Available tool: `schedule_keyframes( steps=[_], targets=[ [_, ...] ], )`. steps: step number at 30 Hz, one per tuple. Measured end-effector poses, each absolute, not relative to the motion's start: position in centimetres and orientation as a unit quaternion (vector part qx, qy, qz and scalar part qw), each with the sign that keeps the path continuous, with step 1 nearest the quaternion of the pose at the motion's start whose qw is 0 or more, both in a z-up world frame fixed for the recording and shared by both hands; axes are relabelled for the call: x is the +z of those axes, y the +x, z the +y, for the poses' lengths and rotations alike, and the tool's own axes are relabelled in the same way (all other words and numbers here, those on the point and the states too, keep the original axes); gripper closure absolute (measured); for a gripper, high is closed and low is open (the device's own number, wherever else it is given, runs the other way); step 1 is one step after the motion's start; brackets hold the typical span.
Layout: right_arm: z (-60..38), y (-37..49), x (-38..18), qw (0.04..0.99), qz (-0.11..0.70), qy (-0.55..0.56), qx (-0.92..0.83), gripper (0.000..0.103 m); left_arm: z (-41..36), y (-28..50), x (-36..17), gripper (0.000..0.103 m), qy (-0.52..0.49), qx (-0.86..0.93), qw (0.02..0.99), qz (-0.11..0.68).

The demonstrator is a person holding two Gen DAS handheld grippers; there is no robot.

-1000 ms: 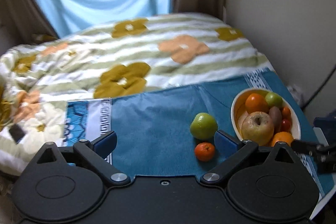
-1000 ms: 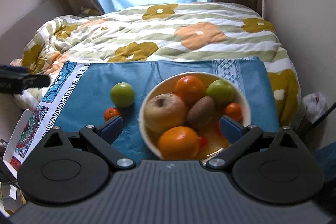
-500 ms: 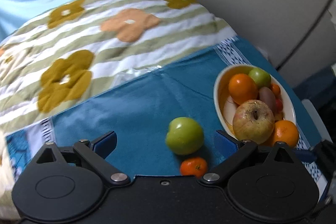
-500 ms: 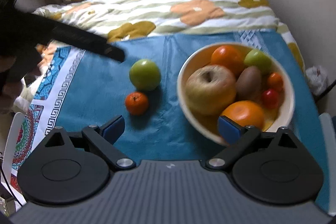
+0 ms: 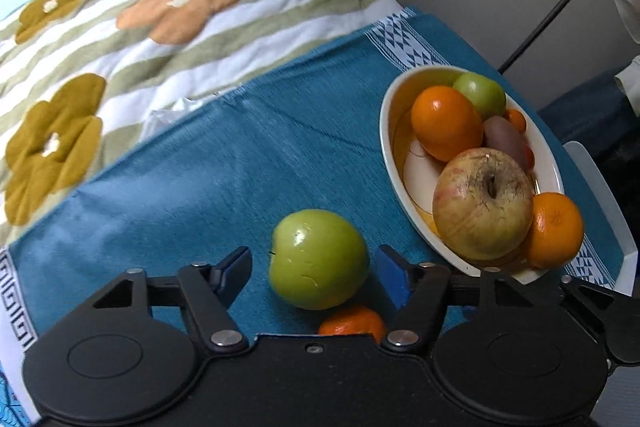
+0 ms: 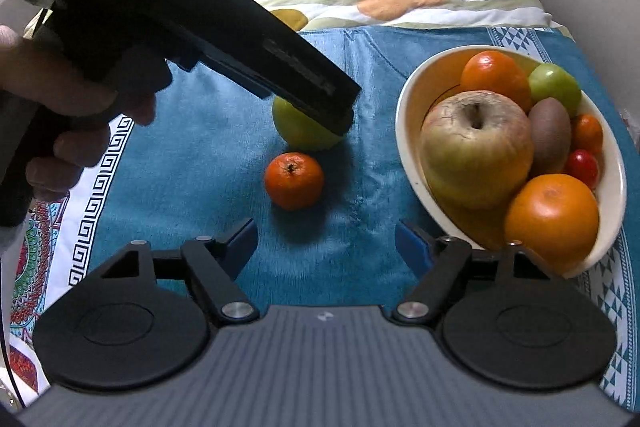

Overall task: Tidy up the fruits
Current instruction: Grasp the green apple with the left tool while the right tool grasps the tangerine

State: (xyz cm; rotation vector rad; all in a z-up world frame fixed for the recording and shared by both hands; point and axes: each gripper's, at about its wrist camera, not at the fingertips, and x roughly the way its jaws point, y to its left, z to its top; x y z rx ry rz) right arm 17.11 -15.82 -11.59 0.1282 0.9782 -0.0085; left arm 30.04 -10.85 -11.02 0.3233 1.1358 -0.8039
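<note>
Green apple (image 5: 318,269) between closing left gripper (image 5: 314,273) pads, untouched, right gripper (image 6: 325,247) open, closing

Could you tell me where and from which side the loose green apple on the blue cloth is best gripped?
Grip the green apple across its widest middle, coming from above: it is round, and the small mandarin sits close on its near side. The left gripper, fingers just closing, already straddles it.

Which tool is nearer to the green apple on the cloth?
Left. The left tool straddles the green apple, its jaws just closing around it; the right tool hangs farther back, behind the small orange.
</note>
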Motion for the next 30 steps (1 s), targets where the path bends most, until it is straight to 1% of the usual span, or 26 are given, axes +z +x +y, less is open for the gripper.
schedule_keyframes(
  steps=[1, 8, 10, 13, 17, 25, 27, 30],
  targets=[
    [-15.7, 17.3, -11.7, 0.88, 0.47, 0.061, -0.005, 0.015, -10.9, 30.1, -11.2, 0.042, 0.149, -0.371, 0.752, 0.524],
    [-15.3, 18.2, -12.5, 0.877, 0.476, 0.064, -0.005, 0.026, -10.8, 30.1, -11.3, 0.043, 0.149, -0.383, 0.745, 0.525],
    [-15.3, 18.5, -12.7, 0.877, 0.477, 0.063, -0.004, 0.028, -10.5, 30.0, -11.2, 0.043, 0.156, -0.38, 0.748, 0.52],
    [-15.1, 18.8, -12.7, 0.879, 0.473, 0.057, -0.002, 0.028, -9.8, 30.2, -11.2, 0.043, 0.16, -0.373, 0.754, 0.517],
    [-15.2, 19.5, -12.8, 0.88, 0.471, 0.056, 0.002, 0.033, -8.6, 30.5, -11.1, 0.043, 0.162, -0.358, 0.762, 0.515],
    [-14.9, 20.3, -13.3, 0.883, 0.466, 0.051, 0.011, 0.034, -5.3, 30.7, -10.9, 0.043, 0.158, -0.322, 0.776, 0.519],
    [-14.8, 20.5, -13.3, 0.884, 0.465, 0.049, 0.013, 0.036, -4.4, 30.6, -10.9, 0.043, 0.155, -0.314, 0.779, 0.521],
    [-14.5, 20.7, -13.3, 0.884, 0.464, 0.045, 0.015, 0.043, -3.3, 30.2, -10.8, 0.043, 0.149, -0.305, 0.782, 0.522]
  ],
)
